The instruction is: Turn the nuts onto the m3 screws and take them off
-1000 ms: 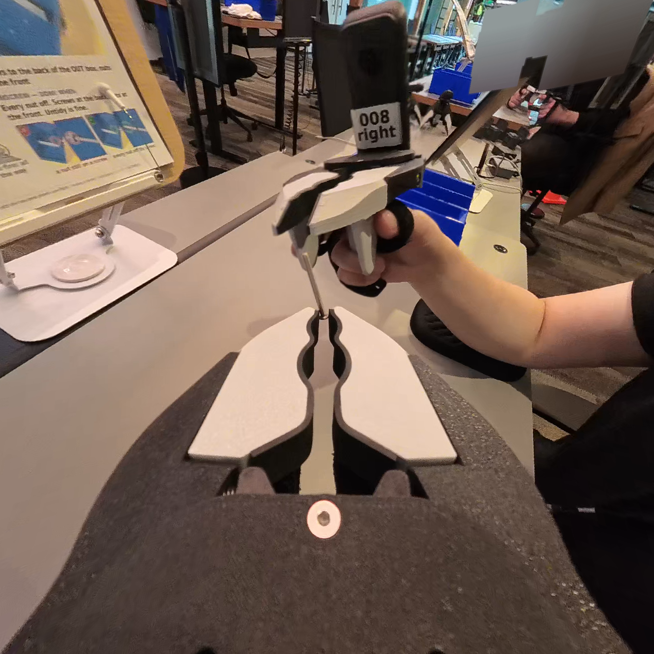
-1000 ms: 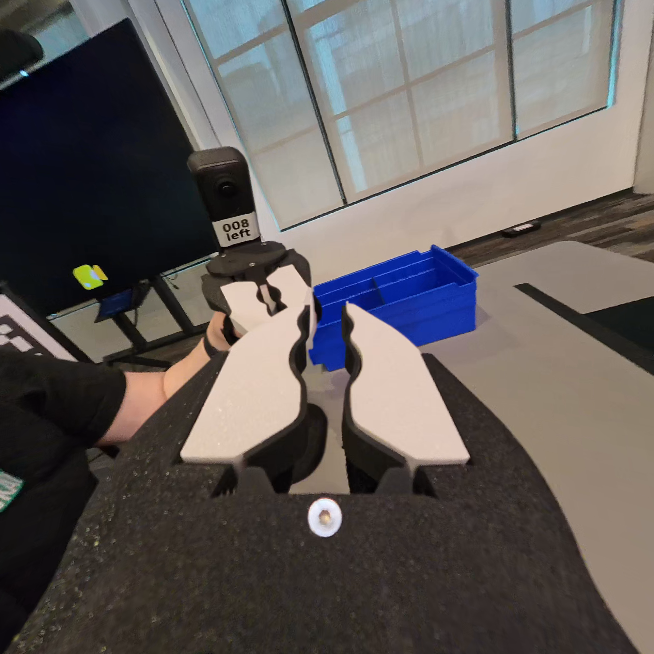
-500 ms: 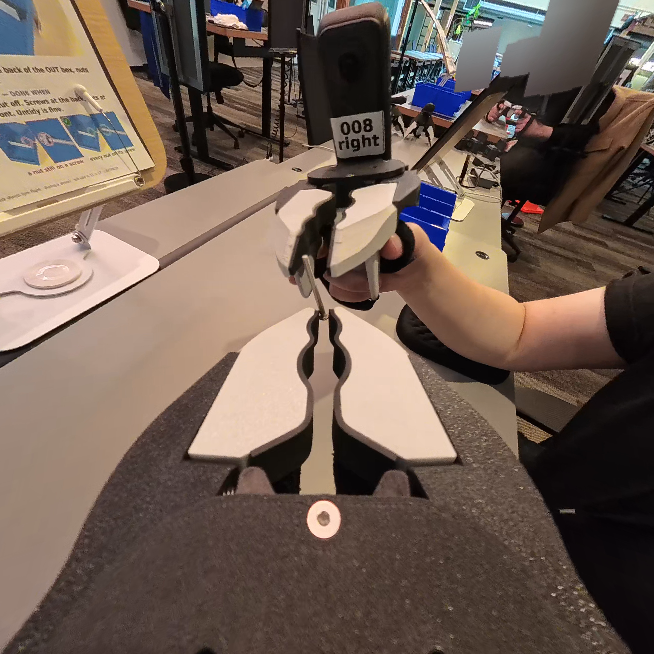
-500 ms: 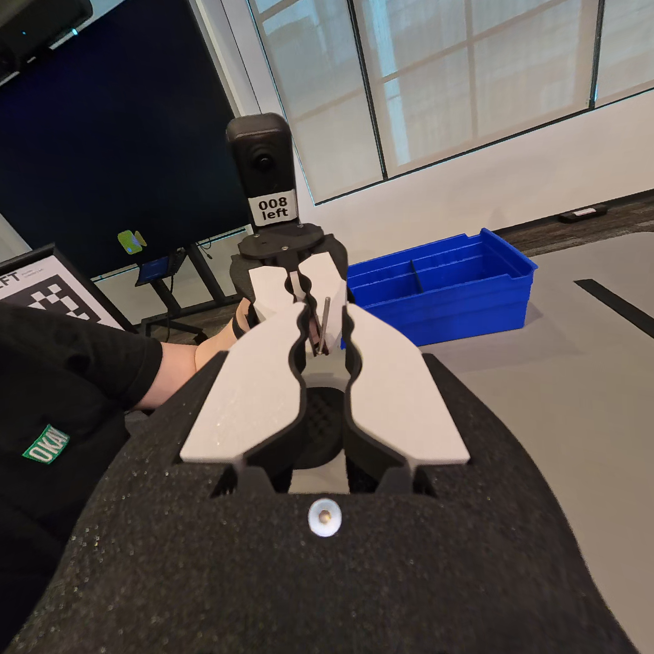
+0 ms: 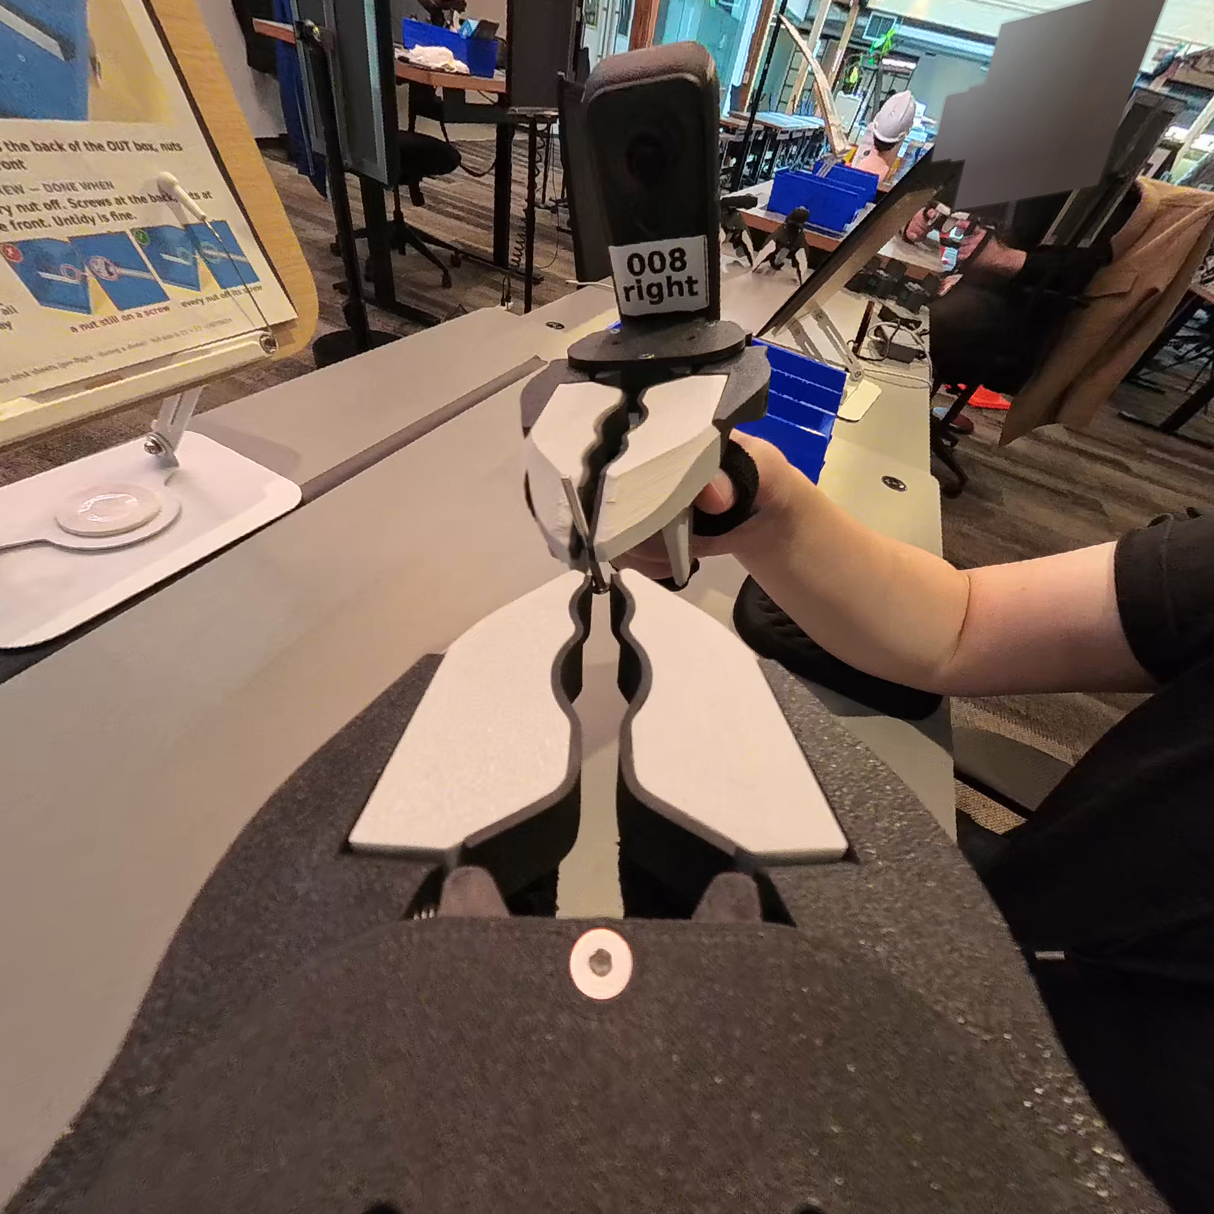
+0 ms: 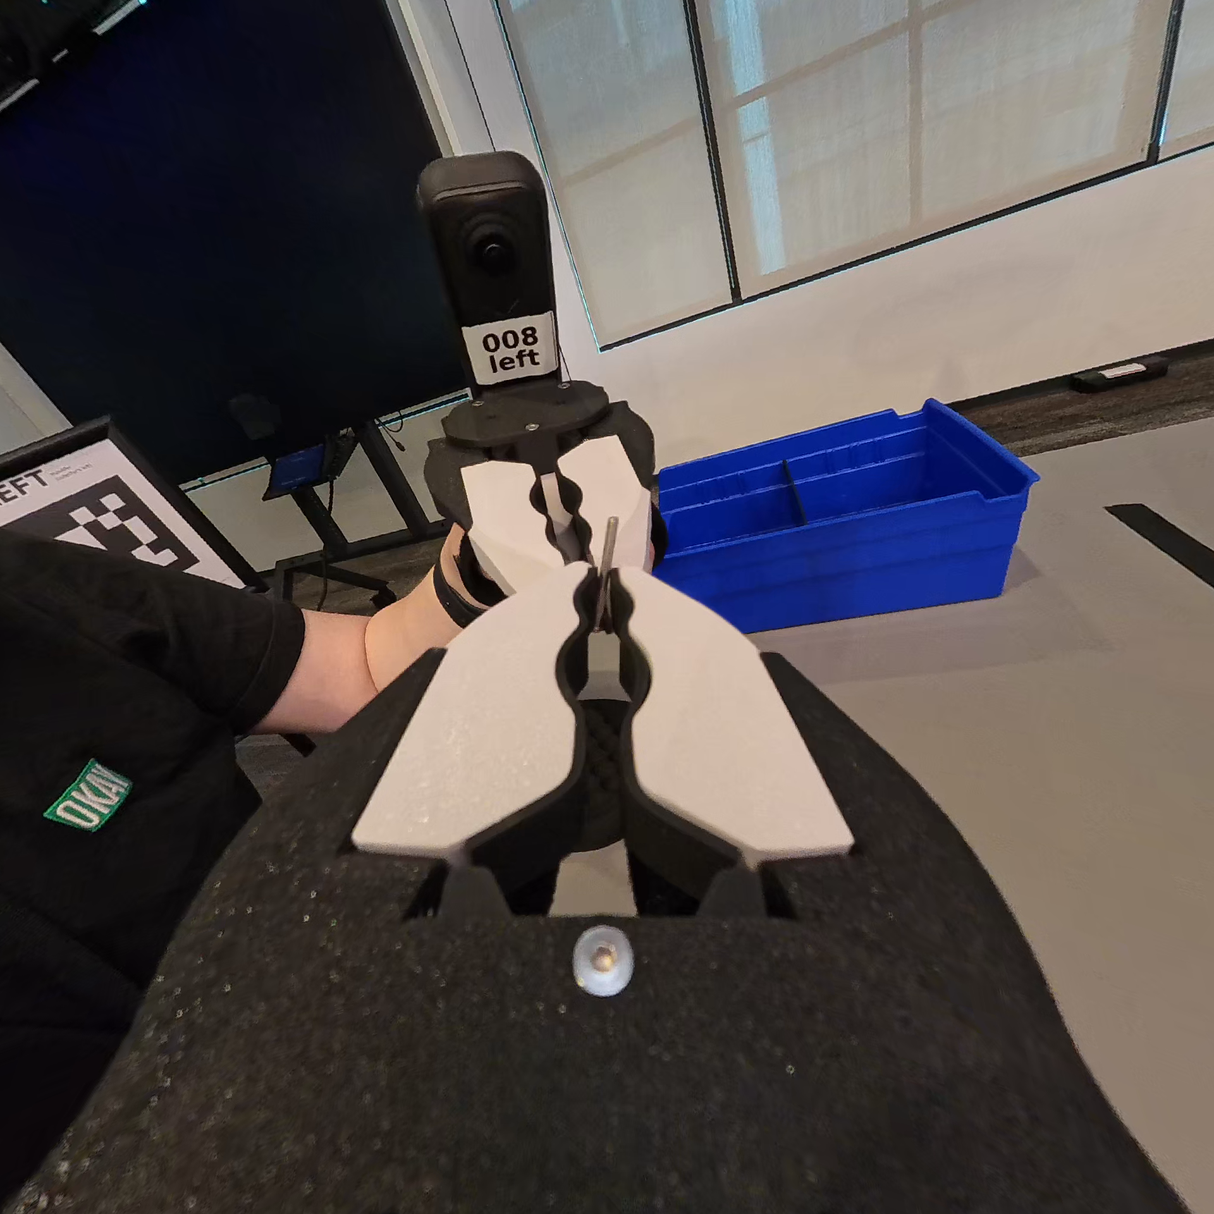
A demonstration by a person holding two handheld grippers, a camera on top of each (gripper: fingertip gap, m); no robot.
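Because both grippers have met in the air above the grey table (image 6: 985, 755), one thin metal screw (image 6: 608, 558) is shared between them. The right gripper (image 6: 603, 578) is closed on the shaft, the two white fingertips pinching it so that the rod stands up out of the tips, nearly upright. From the other side the left gripper (image 5: 599, 583) has its fingers drawn almost together on the screw's lower end — the small dark head (image 5: 599, 586) sits right at the tips, and whether a nut is there too I cannot tell.

Held at both ends like this, the screw cannot swing or drop; I would judge that one gripper steadies it while the other works on it. The person's hand (image 5: 742, 519) is wrapped round the right gripper's handle, forearm level over the table edge, which keeps the pair close to the body.

Just behind the grippers a blue bin (image 6: 854, 519) with a divider rests on the table, open side up — handy, I suppose, for parts. An instruction sheet (image 5: 118, 217) leans on a stand at the far left.
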